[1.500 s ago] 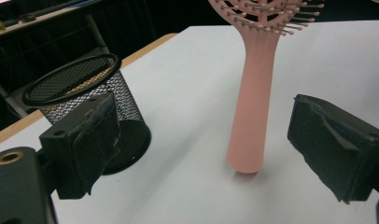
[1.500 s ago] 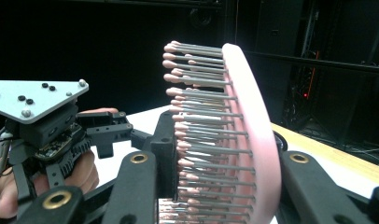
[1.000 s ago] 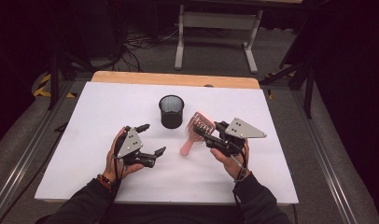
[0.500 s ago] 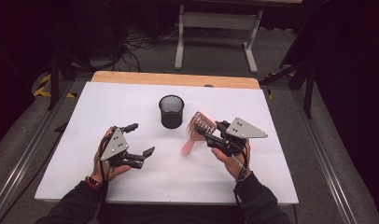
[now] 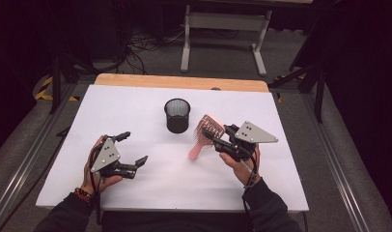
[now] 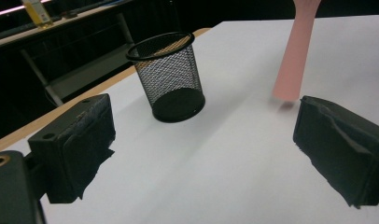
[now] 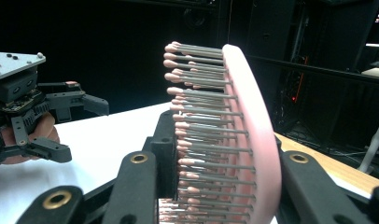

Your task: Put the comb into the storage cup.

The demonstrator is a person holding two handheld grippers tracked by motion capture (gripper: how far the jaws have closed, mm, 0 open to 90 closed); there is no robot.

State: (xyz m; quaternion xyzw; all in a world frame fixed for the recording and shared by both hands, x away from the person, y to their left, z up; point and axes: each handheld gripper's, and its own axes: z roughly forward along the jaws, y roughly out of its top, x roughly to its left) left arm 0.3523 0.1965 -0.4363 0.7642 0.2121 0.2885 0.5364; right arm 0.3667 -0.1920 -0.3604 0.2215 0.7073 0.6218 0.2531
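My right gripper [image 5: 215,138] is shut on the head of a pink hairbrush [image 5: 198,147], right of the table's middle. The brush stands steeply, bristles [image 7: 197,126] facing my left side, and its handle [image 6: 294,53] points down with its end at or just above the white table [image 5: 136,101]. A black mesh cup [image 5: 177,115] stands upright and empty just left of the brush. My left gripper [image 5: 133,148] is open near the front left, with bare tabletop between its pads [image 6: 78,140]. In the left gripper view the cup [image 6: 171,77] lies ahead of it.
The table's wooden far edge [image 5: 184,81] borders a grey floor with cables and a metal frame [image 5: 218,29]. A rail [image 5: 30,159] runs along the table's left side. From the right gripper view, the left gripper [image 7: 80,128] and its hand sit at the left.
My left hand has slid left across the table, away from the brush, with its jaws still open. The right hand and the brush have stayed put.
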